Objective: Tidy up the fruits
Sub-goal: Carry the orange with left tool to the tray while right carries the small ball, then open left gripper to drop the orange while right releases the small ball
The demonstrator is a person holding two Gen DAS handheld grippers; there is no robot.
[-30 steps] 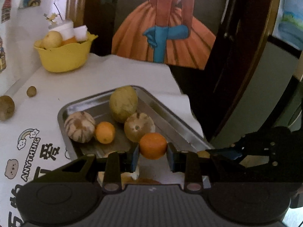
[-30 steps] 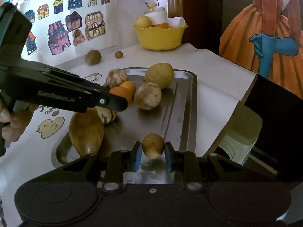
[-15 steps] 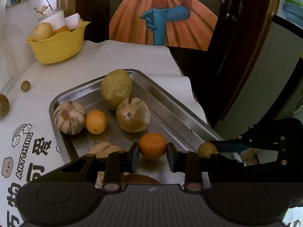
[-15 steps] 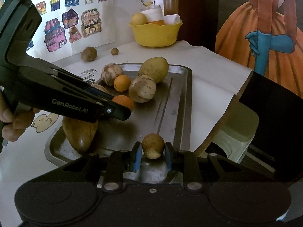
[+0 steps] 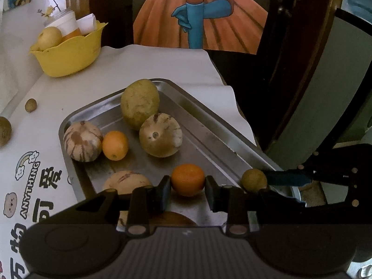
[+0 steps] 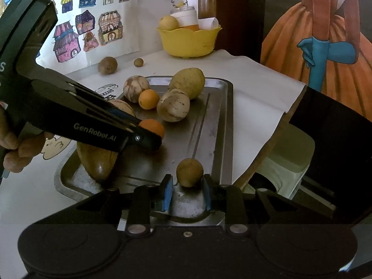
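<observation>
My left gripper [image 5: 187, 186] is shut on an orange [image 5: 187, 179] and holds it low over the near part of the steel tray [image 5: 209, 137]; the orange also shows in the right wrist view [image 6: 152, 127]. My right gripper [image 6: 188, 189] is open, with gaps on both sides of a small brown round fruit [image 6: 189, 172] that rests on the tray [image 6: 218, 125]. This fruit also shows in the left wrist view [image 5: 254, 180]. The tray holds a yellow-green fruit [image 5: 140, 104], two striped pale fruits [image 5: 160, 134] [image 5: 82, 140], a small orange [image 5: 115, 145] and a brown elongated fruit [image 6: 97, 162].
A yellow bowl [image 5: 69, 54] with fruit and cups stands at the far end of the table. Two brown fruits [image 6: 107, 65] [image 6: 138, 62] lie loose on the white cloth left of the tray. The table edge drops off at the right [image 6: 279, 125].
My right gripper has opened and let go of the small brown fruit, which now sits on the tray. My left gripper has carried the orange down toward the near part of the tray.
</observation>
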